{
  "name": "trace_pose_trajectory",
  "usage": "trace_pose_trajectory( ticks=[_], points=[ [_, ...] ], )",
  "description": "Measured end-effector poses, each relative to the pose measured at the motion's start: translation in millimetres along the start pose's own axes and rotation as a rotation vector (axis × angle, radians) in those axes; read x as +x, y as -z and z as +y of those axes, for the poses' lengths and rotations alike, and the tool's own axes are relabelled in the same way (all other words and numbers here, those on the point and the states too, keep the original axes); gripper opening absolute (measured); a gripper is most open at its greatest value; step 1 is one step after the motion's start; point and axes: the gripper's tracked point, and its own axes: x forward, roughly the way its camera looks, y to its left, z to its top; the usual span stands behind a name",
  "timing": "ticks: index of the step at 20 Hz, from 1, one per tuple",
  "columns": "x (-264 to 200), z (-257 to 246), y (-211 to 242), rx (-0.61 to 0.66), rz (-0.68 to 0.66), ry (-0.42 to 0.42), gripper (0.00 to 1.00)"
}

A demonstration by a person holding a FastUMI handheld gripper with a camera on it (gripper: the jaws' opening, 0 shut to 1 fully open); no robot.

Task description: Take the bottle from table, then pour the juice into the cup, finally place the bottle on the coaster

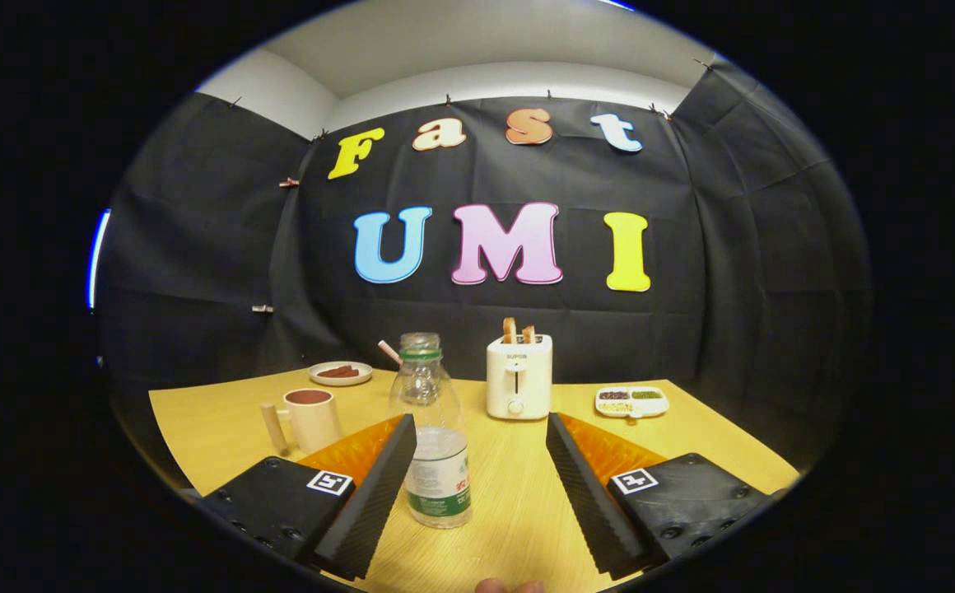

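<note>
Bottle (436, 445) looks light, thin-walled and slick (uncapped, so spillable), standing between the gripper's (477, 478) spread fingers, touching neither surely; grip at the label.

My clear plastic bottle (435, 432) stands upright and uncapped on the bench (519, 494), green ring at its neck, label low on its body, seemingly near empty. It sits between my claw's (477, 473) spread fingers, hard by the left one. The beige cup (311, 418), handle leftward, dark inside, stands beyond that left finger
</note>
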Motion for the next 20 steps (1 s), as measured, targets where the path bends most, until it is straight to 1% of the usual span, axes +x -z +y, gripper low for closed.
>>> trace_pose_trajectory(
  ticks=[4,7,11,15,16,17,18,19,20],
  points=[
    [12,20,16,-0.029,0.013,-0.007,0.98],
    [26,24,18,-0.031,0.009,0.02,0.98],
    [43,27,30,0.014,0.022,0.043,0.98],
    [56,25,45,0.003,0.054,0.067,0.97],
    [59,26,47,0.004,0.06,0.069,0.95],
    [60,26,50,0.011,0.065,0.071,0.92],
    [64,25,49,0.013,0.06,0.077,0.86],
    [65,28,49,0.003,0.065,0.072,0.78],
    [66,32,50,-0.009,0.069,0.063,0.76]
  ],
)
